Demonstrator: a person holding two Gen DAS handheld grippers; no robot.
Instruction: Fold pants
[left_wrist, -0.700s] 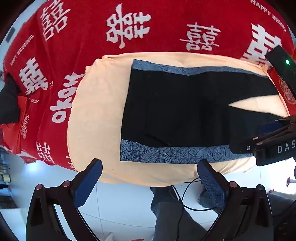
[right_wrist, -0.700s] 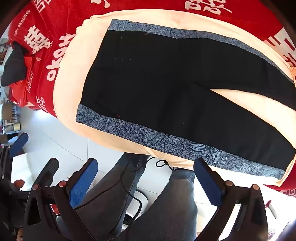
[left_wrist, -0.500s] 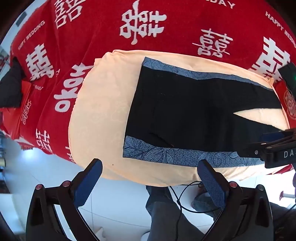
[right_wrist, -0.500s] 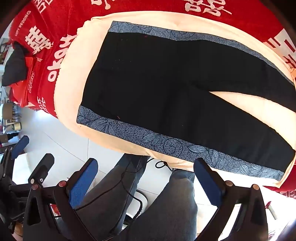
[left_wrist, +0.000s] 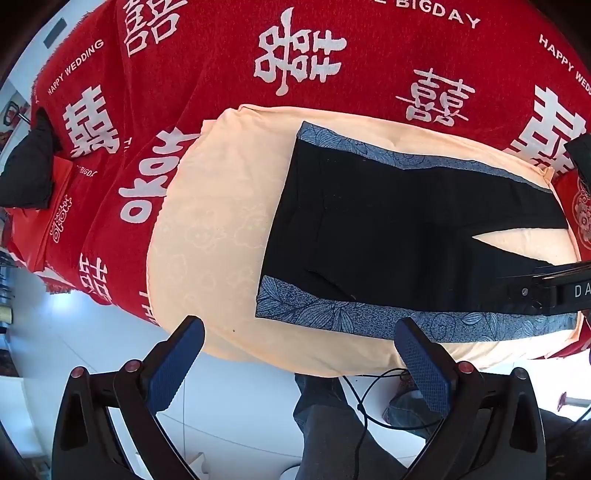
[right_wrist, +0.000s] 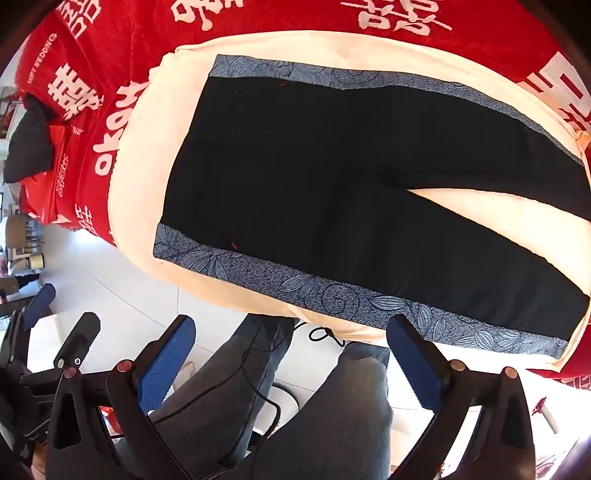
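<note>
Black pants (left_wrist: 388, 236) (right_wrist: 332, 177) with grey-blue leaf-patterned side stripes lie flat on a peach cloth (left_wrist: 214, 229) (right_wrist: 147, 155). The waistband is at the left and the two legs spread apart to the right. My left gripper (left_wrist: 299, 365) hangs open above the near edge of the cloth, left of the pants' near waist corner, nothing between its blue pads. My right gripper (right_wrist: 291, 358) is open too, over the person's legs just off the near stripe. In the left wrist view part of the right gripper's body (left_wrist: 546, 288) covers the near leg.
A red blanket with white characters (left_wrist: 258, 55) (right_wrist: 103, 48) covers the bed under the peach cloth. A dark garment (left_wrist: 29, 166) lies at its left end. The person's grey trousers (right_wrist: 314, 406), a black cable (left_wrist: 365, 398) and white floor tiles (left_wrist: 92, 339) are below.
In the left wrist view the pants have slid right and down, so the left gripper has moved left and further over the bed. The right wrist view is nearly unchanged.
</note>
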